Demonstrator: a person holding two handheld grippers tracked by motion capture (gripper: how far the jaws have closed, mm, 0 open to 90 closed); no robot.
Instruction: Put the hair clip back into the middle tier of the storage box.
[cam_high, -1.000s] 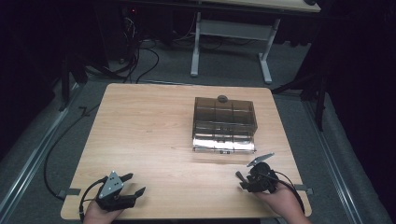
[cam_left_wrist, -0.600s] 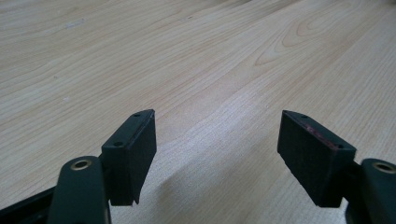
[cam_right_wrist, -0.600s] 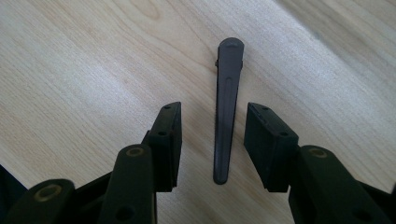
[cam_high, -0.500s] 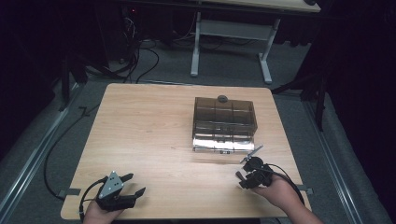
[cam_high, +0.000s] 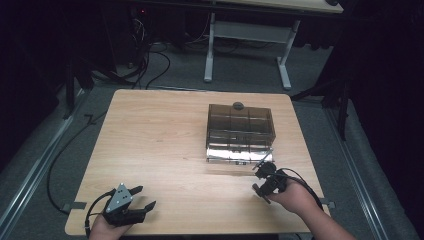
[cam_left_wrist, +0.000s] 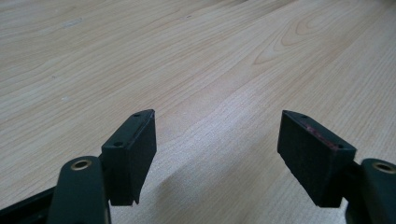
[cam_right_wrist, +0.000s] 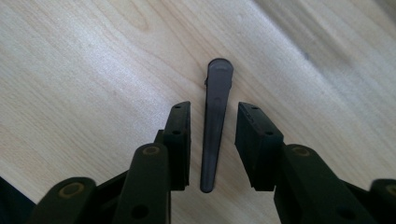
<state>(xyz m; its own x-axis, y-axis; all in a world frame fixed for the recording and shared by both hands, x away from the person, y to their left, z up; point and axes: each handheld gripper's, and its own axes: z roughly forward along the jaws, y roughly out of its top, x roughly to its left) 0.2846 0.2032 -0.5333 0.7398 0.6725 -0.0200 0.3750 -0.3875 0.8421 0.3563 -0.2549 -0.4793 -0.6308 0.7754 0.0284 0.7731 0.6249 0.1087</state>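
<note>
A: Any brand, label or writing?

B: None can be read. The smoky plastic box (cam_high: 240, 131) is unmarked; a dark round knob (cam_high: 238, 105) is seen at its far edge.

A: The right gripper (cam_high: 263, 176)?

B: It is held near the table's right front corner, just before the box. In the right gripper view a slim dark plastic clip (cam_right_wrist: 214, 122) lies between the jaws, small gaps being seen on both sides; the pads are not pressed on it. The jaws have just been closing and stand narrow. The clip lies flat on the wood.

A: The left gripper (cam_high: 141, 199)?

B: It is held at the left front edge, jaws spread wide, nothing between them, bare wood beyond.

A: Surface and room?

B: A pale wood-grain table (cam_high: 160, 140) is noted, with a sheen of reflected light by the box. A grey carpeted floor (cam_high: 60, 135) is seen around it, cables (cam_high: 150, 60) trailing at the far left, and a white-legged desk frame (cam_high: 250, 40) behind. The surroundings are dark.
</note>
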